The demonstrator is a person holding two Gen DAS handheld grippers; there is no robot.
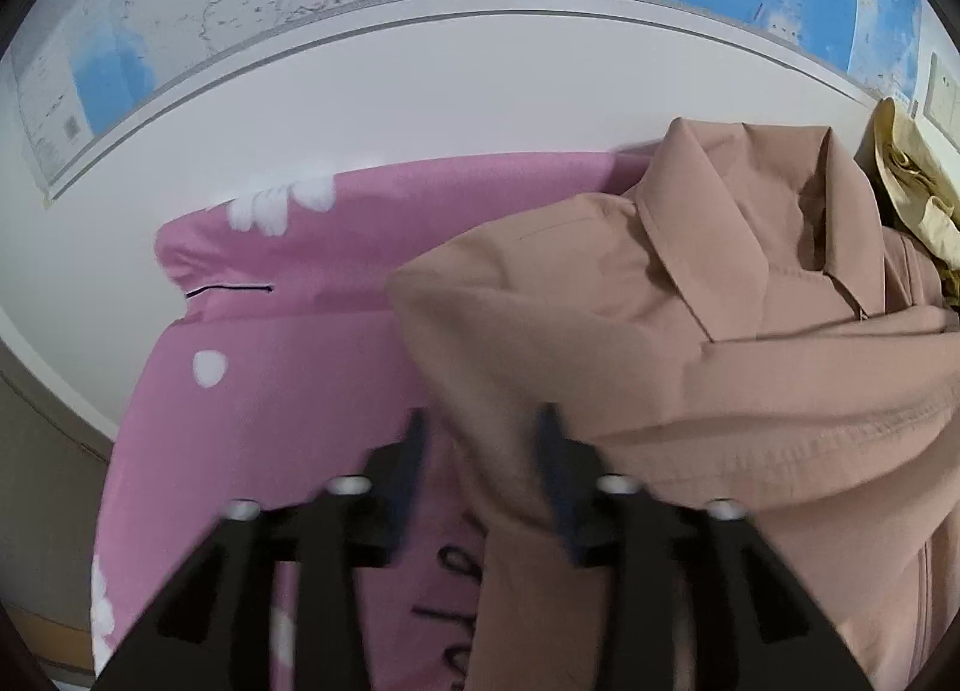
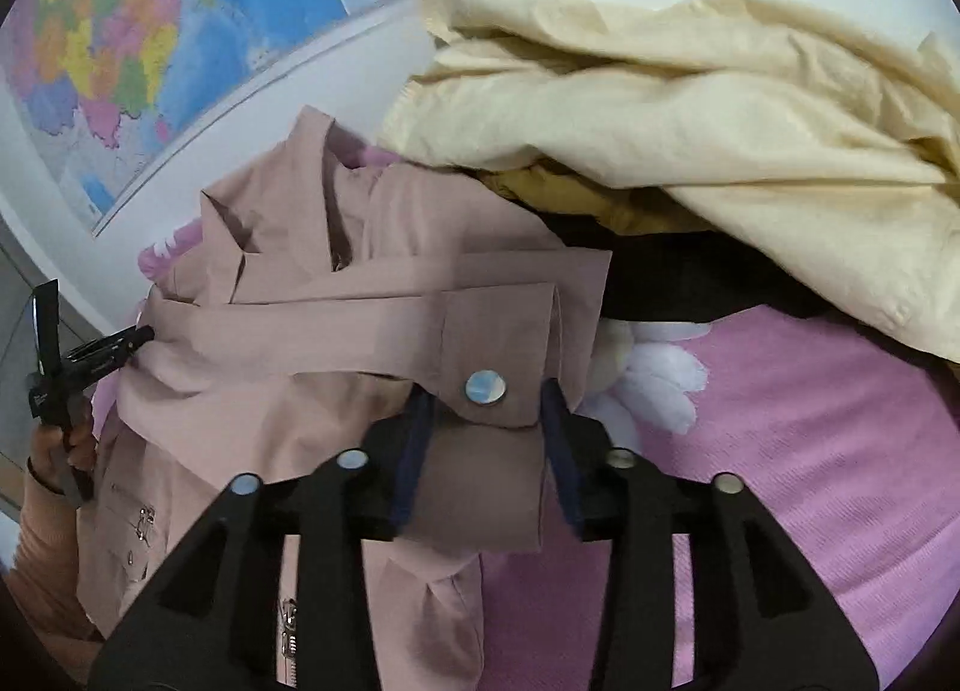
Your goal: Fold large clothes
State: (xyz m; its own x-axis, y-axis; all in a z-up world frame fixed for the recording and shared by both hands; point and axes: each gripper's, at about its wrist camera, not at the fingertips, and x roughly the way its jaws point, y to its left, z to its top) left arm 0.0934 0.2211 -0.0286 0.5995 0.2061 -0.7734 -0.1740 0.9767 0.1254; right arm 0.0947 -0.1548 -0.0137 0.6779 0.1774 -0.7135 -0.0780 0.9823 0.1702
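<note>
A dusty-pink jacket (image 1: pixel 690 343) lies crumpled on a pink sheet with white flowers (image 1: pixel 288 343), its collar toward the back. My left gripper (image 1: pixel 483 439) is at the jacket's left edge; a blurred fold of the fabric stands between its jaws and does not look pinched. In the right wrist view the jacket (image 2: pixel 288 343) has its sleeve laid across it. The sleeve's cuff with a round metal snap (image 2: pixel 485 387) lies between the jaws of my right gripper (image 2: pixel 487 409), which stand apart around it. A hand in a pink sleeve (image 2: pixel 51 451) holds the left tool at the far left.
A cream garment (image 2: pixel 690 109) is heaped at the back right on top of a dark one (image 2: pixel 660 271), and overhangs the pink sheet (image 2: pixel 810 451). A large map (image 1: pixel 150 61) hangs on the white wall behind. A strip of floor (image 1: pixel 36 451) shows at the left.
</note>
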